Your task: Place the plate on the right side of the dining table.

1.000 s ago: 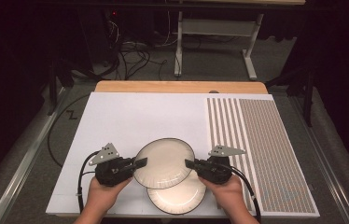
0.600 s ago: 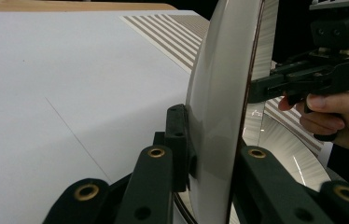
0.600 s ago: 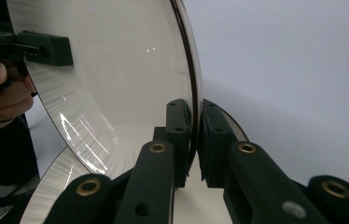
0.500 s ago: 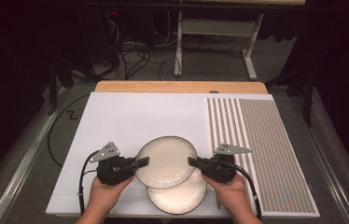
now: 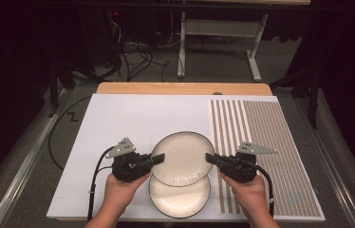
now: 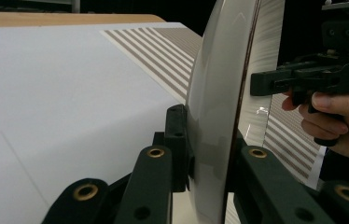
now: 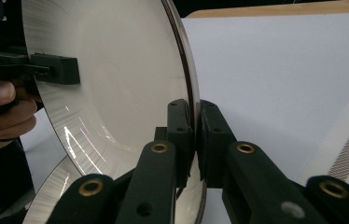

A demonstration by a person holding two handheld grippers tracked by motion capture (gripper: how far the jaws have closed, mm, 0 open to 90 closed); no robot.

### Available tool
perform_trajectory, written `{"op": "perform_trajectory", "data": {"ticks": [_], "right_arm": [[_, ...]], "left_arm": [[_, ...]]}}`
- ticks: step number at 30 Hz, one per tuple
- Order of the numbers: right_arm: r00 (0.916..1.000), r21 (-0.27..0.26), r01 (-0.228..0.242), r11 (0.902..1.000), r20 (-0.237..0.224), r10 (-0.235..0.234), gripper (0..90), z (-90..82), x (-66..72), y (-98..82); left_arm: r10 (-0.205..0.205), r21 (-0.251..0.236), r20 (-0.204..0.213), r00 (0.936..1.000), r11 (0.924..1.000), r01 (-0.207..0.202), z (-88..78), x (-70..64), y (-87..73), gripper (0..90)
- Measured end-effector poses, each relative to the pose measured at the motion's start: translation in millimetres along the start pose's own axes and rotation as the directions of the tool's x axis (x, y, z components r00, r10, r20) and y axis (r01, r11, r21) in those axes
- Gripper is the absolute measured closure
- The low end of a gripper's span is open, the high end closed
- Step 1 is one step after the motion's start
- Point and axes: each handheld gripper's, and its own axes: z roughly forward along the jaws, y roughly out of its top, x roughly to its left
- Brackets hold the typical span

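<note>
Both grippers pinch one plate between them. At lower left of centre in the high view, the left gripper [image 5: 158, 159] has its jaws pressed on the left rim of the upper plate [image 5: 182, 158]; its own view shows the rim [image 6: 210, 140] wedged between the two black jaws. The plate sits in the lower middle of the frame, level, overlapping the far edge of a second plate [image 5: 179, 199] lying on the white mat [image 5: 133, 114] just below it. At lower right of centre, the right gripper [image 5: 211, 158] clamps the opposite rim [image 7: 192, 140]. The grippers face each other across the plate, equally near, so any carry must keep both hands level and in step.
</note>
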Motion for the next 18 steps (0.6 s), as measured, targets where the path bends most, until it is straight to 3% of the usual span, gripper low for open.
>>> {"op": "perform_trajectory", "data": {"ticks": [18], "right_arm": [[0.9958,-0.044,-0.024,0.9987,0.087,0.027,87.2,-40.3,-32.6,4.1]], "left_arm": [[-0.010,0.085,0.052,0.9986,0.9964,0.006,55.8,-13.1,25.3,79.5]]}}
